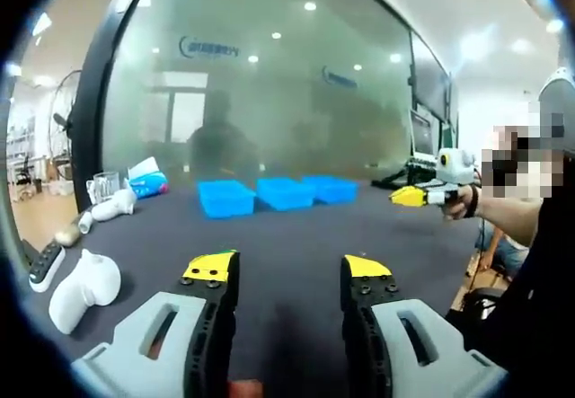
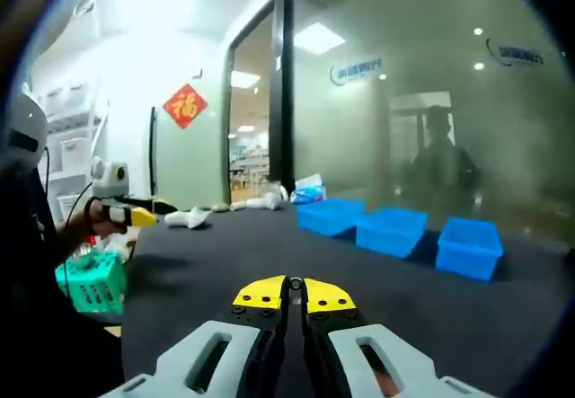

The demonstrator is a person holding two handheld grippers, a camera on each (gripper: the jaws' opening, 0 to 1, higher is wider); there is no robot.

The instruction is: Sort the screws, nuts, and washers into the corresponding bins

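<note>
While your left gripper (image 1: 289, 272) stood with jaws wide apart over bare tabletop, your right gripper (image 2: 294, 296) had its yellow tips pressed together, holding nothing. The three blue bins (image 1: 274, 193) sat in a row at the far edge of the dark table (image 1: 287, 236) — boxy, open-topped plastic. Only your left view caught the white rounded objects (image 1: 83, 287) at the table's left side; only your right view showed the green basket (image 2: 92, 281) and the red wall ornament (image 2: 185, 105). A frosted glass wall (image 2: 431, 101) stood behind — no screws could be made out.
</note>
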